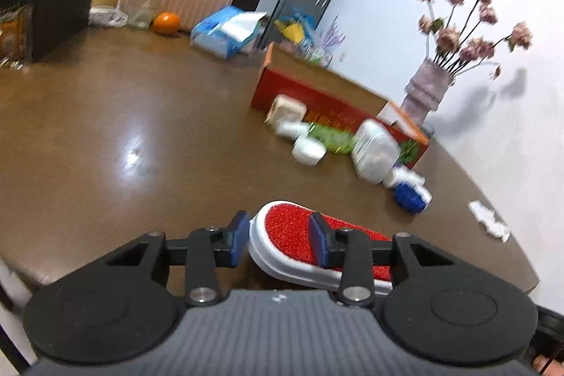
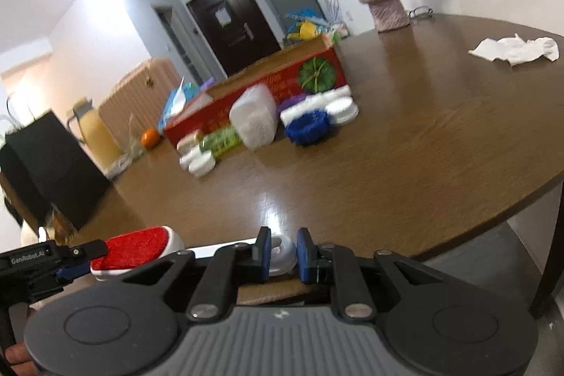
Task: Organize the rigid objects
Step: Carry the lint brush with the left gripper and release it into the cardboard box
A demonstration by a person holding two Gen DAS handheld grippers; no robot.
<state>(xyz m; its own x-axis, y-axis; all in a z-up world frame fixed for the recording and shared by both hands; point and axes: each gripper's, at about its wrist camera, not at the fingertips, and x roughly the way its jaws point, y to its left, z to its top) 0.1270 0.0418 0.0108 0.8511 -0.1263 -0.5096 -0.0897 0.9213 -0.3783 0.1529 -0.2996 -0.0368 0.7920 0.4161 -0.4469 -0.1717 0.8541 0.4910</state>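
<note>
- Left hand-held gripper (image 1: pixel 278 240): pads pinch a red-faced brush (image 1: pixel 299 235) with a white rim. One pad sits on its rim, the other on the red face.
- Brush long axis runs across the fingers, slanting away to the right in the left wrist view. It is carried over the near edge of the worktop (image 1: pixel 141 129).
- Right hand-held gripper (image 2: pixel 283 254): pads close on a small white ring-shaped piece (image 2: pixel 282 252), also at the near edge.
- Red box (image 1: pixel 317 101) stands open toward the far right edge. Jars, a clear container (image 1: pixel 373 147) and a blue piece (image 1: pixel 409 196) lie along its near side.
- Key relation: box lies ahead and to the right of the left gripper, ahead and slightly left of the right one. Which hand is nearer, cannot tell.
- Judgement: both loads look bound for that cluster; brush overhang may snag on the box wall.
</note>
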